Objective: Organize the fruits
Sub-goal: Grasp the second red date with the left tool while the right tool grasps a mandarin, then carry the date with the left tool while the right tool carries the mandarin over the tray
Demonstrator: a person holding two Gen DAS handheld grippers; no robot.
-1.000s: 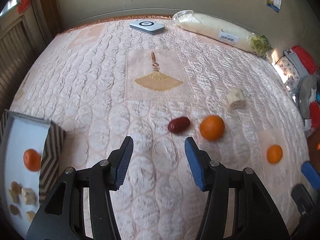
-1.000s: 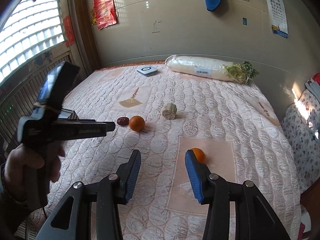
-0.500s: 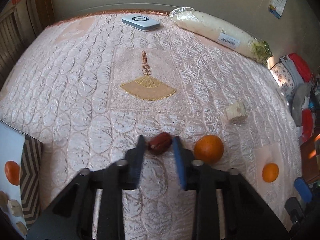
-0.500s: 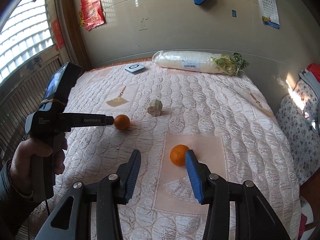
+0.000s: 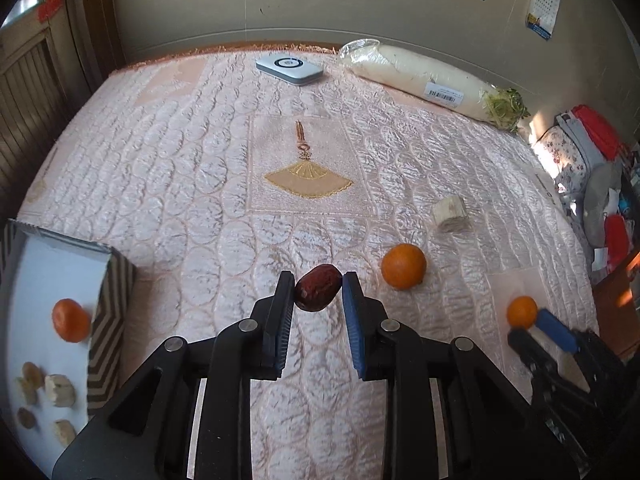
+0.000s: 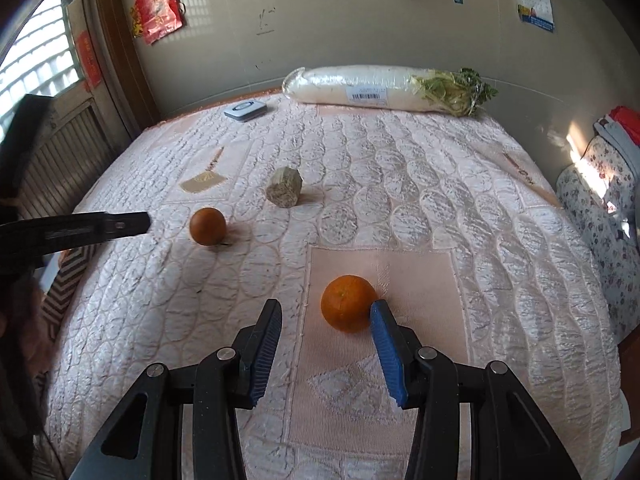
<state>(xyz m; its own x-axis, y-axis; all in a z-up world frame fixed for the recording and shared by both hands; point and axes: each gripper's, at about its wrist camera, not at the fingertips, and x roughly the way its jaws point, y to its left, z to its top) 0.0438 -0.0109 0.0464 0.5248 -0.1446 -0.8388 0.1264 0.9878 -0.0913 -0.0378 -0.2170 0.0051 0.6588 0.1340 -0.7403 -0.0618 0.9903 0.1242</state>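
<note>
The left gripper [image 5: 318, 294] pinches a wrinkled, glossy red date [image 5: 318, 293] between ribbed pads above the quilted satin cover [image 5: 192, 168], while the right gripper [image 6: 326, 330] gapes, its right pad touching a dimpled round orange [image 6: 347, 303].

The box [image 5: 108, 312] is cut off left, its small pieces [image 5: 60, 390] perhaps fruit
</note>
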